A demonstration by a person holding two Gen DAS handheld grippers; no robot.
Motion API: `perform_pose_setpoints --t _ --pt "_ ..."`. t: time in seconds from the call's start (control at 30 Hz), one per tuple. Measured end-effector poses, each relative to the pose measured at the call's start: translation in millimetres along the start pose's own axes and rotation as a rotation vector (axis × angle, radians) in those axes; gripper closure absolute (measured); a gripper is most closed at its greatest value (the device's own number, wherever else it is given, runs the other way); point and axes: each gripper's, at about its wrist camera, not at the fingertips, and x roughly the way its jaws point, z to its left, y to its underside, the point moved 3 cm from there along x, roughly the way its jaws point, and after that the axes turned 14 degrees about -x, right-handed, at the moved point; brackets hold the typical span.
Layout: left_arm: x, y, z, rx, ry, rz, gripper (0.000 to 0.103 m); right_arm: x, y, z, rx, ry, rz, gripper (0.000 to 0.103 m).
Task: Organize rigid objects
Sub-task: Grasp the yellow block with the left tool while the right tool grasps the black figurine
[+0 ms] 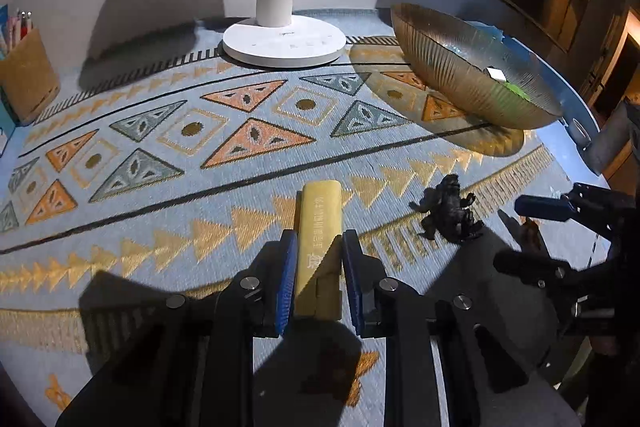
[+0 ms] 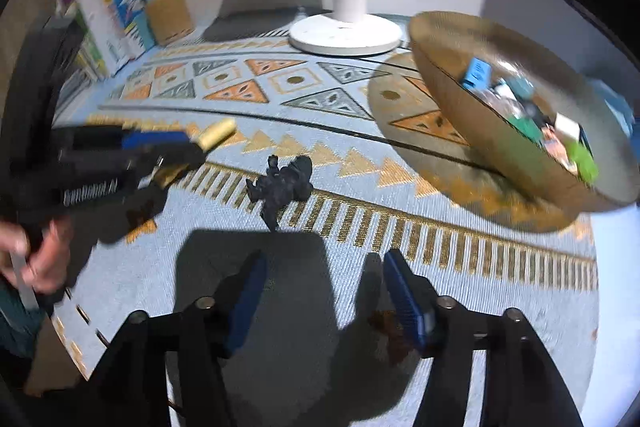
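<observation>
My left gripper (image 1: 318, 247) is shut on a pale yellow bar (image 1: 320, 219) with printed characters, which sticks out forward past the blue pads above the patterned mat. In the right wrist view the same bar (image 2: 219, 131) pokes out of the left gripper (image 2: 188, 147) at the left. A small black creature figurine (image 1: 450, 213) lies on the mat to the right of the bar. My right gripper (image 2: 324, 259) stands open over the mat with nothing between its fingers, and the figurine (image 2: 282, 185) lies just ahead of it, slightly left. The right gripper (image 1: 516, 233) also shows at the left wrist view's right edge.
A ribbed amber glass bowl (image 2: 460, 107) holding several small items stands at the back right. A white lamp base (image 1: 284, 43) stands at the back middle. A tan pen holder (image 2: 170, 15) and upright books (image 2: 116, 7) stand back left. A person's hand (image 2: 36, 259) holds the left gripper.
</observation>
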Motion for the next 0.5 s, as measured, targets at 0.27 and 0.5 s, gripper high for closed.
perform_pose_setpoints --t 0.27,0.5 --pt "7 3 -3 0.036 -0.032 0.004 0.070 27 -28 4 0.151 -0.011 -0.001 0.041" --pt "13 4 -15 0.118 -0.063 -0.030 0.077 34 -37 12 0.139 0.091 -0.004 0.054"
